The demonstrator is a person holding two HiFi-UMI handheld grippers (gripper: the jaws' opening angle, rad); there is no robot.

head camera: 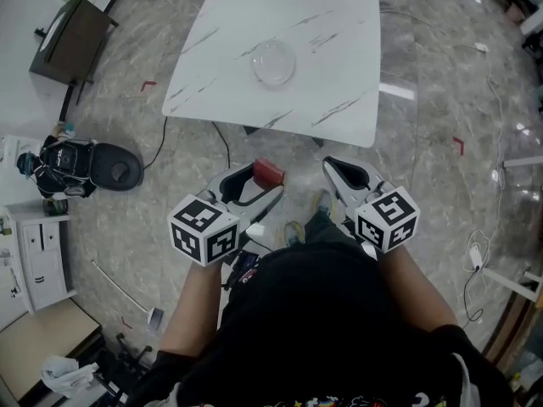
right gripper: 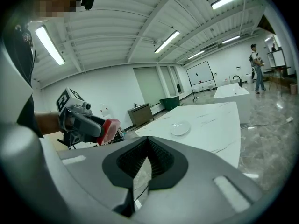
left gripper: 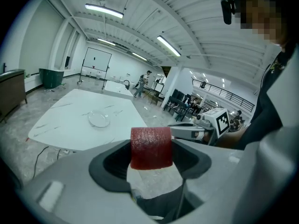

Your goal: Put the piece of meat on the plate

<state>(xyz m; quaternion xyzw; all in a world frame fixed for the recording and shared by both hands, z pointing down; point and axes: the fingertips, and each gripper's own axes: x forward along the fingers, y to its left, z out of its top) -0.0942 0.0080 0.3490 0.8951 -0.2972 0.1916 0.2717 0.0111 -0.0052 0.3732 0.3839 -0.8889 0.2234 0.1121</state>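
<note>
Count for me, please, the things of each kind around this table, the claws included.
Piece of meat: 1
Plate: 1
Table: 1
Claws: 2, the left claw and the right claw
Total: 5

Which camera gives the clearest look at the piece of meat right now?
The left gripper view: the piece of meat fills the centre, clamped in the left claw. The head view shows it small and red; the right gripper view shows only one end.
</note>
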